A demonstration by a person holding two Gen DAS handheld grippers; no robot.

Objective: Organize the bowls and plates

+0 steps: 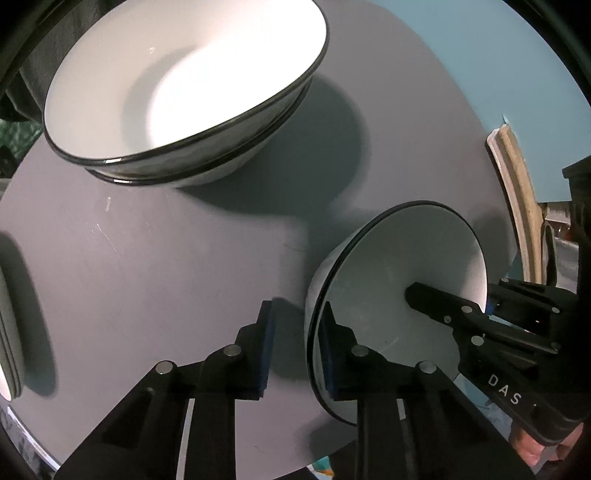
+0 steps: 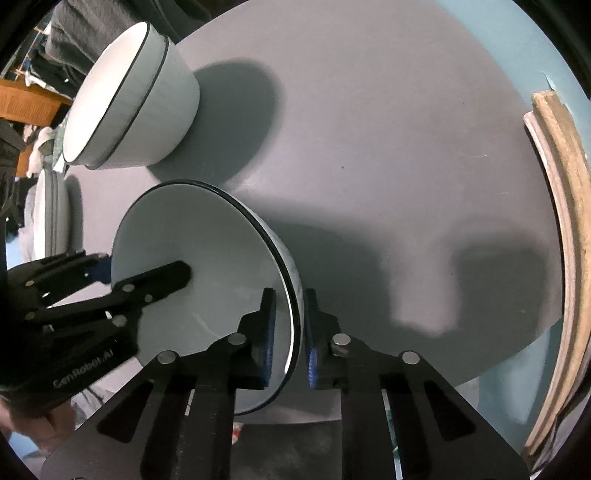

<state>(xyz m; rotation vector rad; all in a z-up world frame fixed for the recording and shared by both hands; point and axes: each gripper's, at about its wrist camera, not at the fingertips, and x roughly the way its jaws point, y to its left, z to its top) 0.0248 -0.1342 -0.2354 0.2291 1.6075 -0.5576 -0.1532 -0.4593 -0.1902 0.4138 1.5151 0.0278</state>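
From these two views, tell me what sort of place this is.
Probably a room in a home, at a round grey table. White bowls with dark rims sit stacked on it, clothes are heaped behind, and a wooden piece of furniture stands at the left.

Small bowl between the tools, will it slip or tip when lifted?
Likely slippery: the small bowl looks glossy and glazed. Probably rigid but breakable, seemingly ceramic. It may tilt, since the right tool straddles only one side of its rim.
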